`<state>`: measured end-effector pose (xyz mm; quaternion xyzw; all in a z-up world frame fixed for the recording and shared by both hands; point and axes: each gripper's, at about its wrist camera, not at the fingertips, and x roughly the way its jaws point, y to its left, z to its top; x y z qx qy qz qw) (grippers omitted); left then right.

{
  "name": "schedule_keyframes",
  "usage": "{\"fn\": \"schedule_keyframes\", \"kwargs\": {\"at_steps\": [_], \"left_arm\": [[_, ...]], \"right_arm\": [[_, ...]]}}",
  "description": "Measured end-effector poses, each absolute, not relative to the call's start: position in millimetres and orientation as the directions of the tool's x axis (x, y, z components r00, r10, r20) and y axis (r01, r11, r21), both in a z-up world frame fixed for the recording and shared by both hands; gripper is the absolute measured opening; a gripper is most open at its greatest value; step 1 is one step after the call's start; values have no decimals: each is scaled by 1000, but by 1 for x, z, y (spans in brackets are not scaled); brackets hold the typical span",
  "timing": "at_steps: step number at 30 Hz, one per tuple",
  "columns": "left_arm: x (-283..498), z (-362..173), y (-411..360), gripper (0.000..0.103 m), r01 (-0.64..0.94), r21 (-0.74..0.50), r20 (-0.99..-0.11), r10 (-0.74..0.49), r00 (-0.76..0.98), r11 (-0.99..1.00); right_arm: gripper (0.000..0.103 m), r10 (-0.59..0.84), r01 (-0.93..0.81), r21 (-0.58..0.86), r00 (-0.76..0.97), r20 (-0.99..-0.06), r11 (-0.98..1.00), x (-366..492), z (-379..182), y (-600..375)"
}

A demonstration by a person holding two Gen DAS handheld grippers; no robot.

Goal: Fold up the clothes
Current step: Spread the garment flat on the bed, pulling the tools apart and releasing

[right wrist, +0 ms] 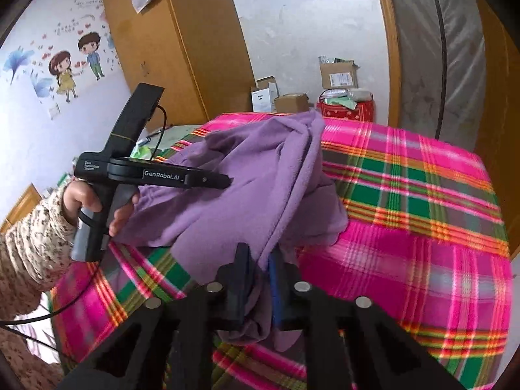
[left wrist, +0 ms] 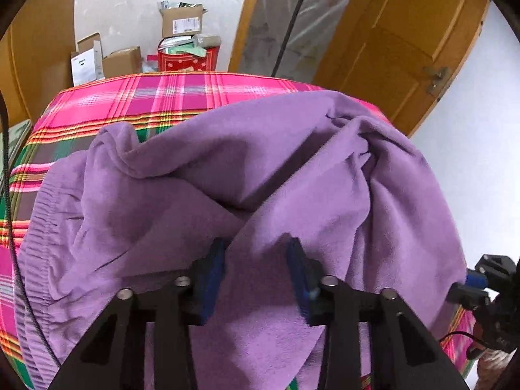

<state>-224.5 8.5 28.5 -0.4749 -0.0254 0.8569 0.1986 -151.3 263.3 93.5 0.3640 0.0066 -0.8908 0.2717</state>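
Purple fleece garment (left wrist: 260, 169) (soft, rumpled) on plaid cover (left wrist: 156, 97)

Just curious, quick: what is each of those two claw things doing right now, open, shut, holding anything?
Left gripper: closed on a fold of the purple garment.
Right gripper: closed on a bunched edge of that garment.

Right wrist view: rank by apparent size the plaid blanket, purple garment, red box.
1. plaid blanket
2. purple garment, though nearness to the camera may inflate it
3. red box, far back, so its true size is unsure
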Motion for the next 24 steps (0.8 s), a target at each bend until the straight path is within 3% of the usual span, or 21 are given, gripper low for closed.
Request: {"fn": "schedule_keyframes", "kwargs": {"at_steps": [2, 5, 14, 24], "left_arm": [[-224, 27, 9, 12, -317, -229, -807, 361, -468, -921], [-223, 27, 8, 8, -323, -236, -806, 370, -462, -916], [-215, 39, 8, 7, -336, -271, -776, 412, -479, -902], [-199, 42, 17, 7, -396, -291, -763, 461, -453, -871]], "right_arm": [[9, -466, 492, 155, -609, -642, -857, -150, 100, 264], [9, -432, 484, 99, -647, -628, -869, -151, 112, 271], [9, -201, 326, -109, -778, -596, -939, -182, 151, 309], [9, -17, 152, -170, -792, -610, -974, -218, 132, 354]]}}
